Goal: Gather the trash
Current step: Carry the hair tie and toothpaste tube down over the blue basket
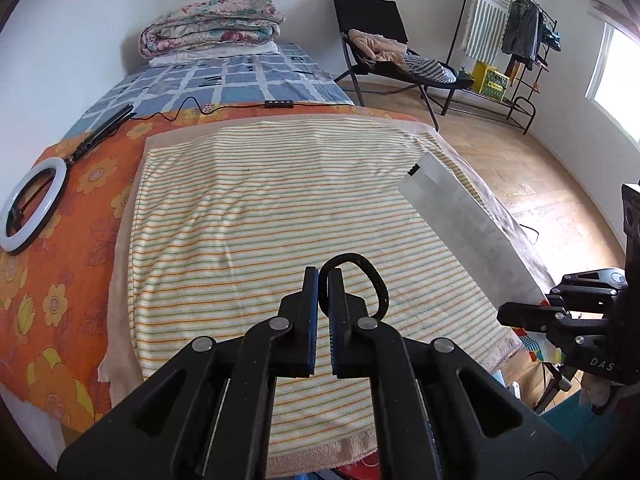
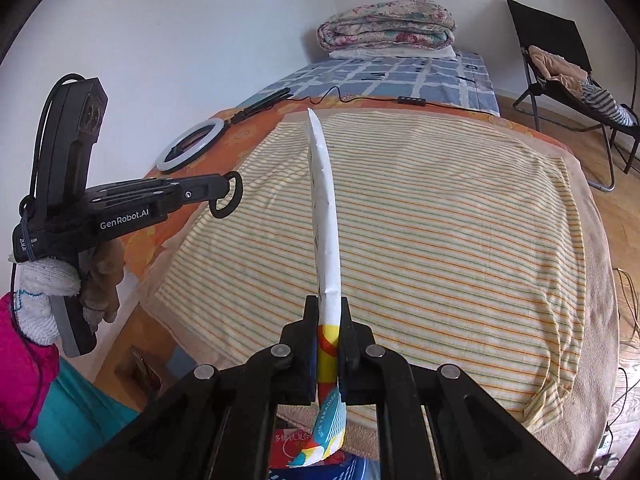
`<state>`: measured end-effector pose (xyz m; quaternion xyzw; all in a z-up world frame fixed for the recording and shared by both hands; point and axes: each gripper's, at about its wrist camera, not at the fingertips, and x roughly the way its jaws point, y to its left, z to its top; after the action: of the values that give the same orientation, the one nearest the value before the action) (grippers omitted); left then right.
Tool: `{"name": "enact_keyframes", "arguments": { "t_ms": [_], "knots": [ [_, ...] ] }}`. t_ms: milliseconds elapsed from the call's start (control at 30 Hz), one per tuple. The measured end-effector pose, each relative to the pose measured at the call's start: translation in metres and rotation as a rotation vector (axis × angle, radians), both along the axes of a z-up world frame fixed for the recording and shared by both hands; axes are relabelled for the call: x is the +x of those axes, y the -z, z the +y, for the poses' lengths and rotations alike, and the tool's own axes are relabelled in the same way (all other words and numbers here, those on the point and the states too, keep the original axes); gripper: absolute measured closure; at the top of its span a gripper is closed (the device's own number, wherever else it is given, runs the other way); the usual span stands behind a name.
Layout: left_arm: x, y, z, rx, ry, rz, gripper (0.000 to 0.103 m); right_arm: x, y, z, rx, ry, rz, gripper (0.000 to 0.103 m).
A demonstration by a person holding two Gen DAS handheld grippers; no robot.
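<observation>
A bed (image 1: 100,184) fills both wrist views, its orange flowered cover overlaid by a large striped towel (image 1: 280,208) that lies bare. At the far end, on blue checked bedding, a folded floral quilt (image 1: 212,24) sits on a white pillow. A black folding chair (image 1: 372,28) holding heaped clothes stands beside the bed on the wooden floor, with a clothes rack (image 1: 516,40) past it near a bright window. A white ring light (image 1: 32,204) lies on the orange cover at the bed's left edge, its cable running across to an inline remote.

Above the towel, the right hand-held gripper (image 2: 326,312) is clamped on an empty snack bag (image 2: 324,216), white inside and brightly printed at the pinched end; the bag stands up edge-on between the fingers, clear of the bedding. In the left wrist view the same bag (image 1: 460,220) shows as a broad white panel slanting over the bed's right edge.

The left hand-held gripper (image 1: 323,280) has its fingers closed tight on a black band loop (image 1: 360,280), which curls out to the right of the tips. A hand in a white knit glove (image 2: 44,280) holds that tool, a pink sleeve below it.
</observation>
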<state>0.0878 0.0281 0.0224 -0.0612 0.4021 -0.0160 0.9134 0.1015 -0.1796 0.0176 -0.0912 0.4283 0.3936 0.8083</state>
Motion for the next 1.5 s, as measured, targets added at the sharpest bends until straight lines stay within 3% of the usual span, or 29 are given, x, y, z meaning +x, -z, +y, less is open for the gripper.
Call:
{"name": "enact_keyframes", "arguments": {
  "t_ms": [300,700,1500],
  "knots": [
    [-0.066,0.005,-0.029,0.025,0.048,0.009,0.101,-0.053,-0.010,-0.022,-0.007,-0.034,0.004,0.098],
    [-0.122,0.044,-0.041,0.028,0.058,0.074,0.100,-0.114,0.026,-0.041,-0.075,-0.061,0.071,0.098],
    [-0.149,0.097,-0.062,0.034,0.109,0.183,0.101,-0.154,0.099,-0.040,-0.214,-0.110,0.224,0.098]
  ]
}}
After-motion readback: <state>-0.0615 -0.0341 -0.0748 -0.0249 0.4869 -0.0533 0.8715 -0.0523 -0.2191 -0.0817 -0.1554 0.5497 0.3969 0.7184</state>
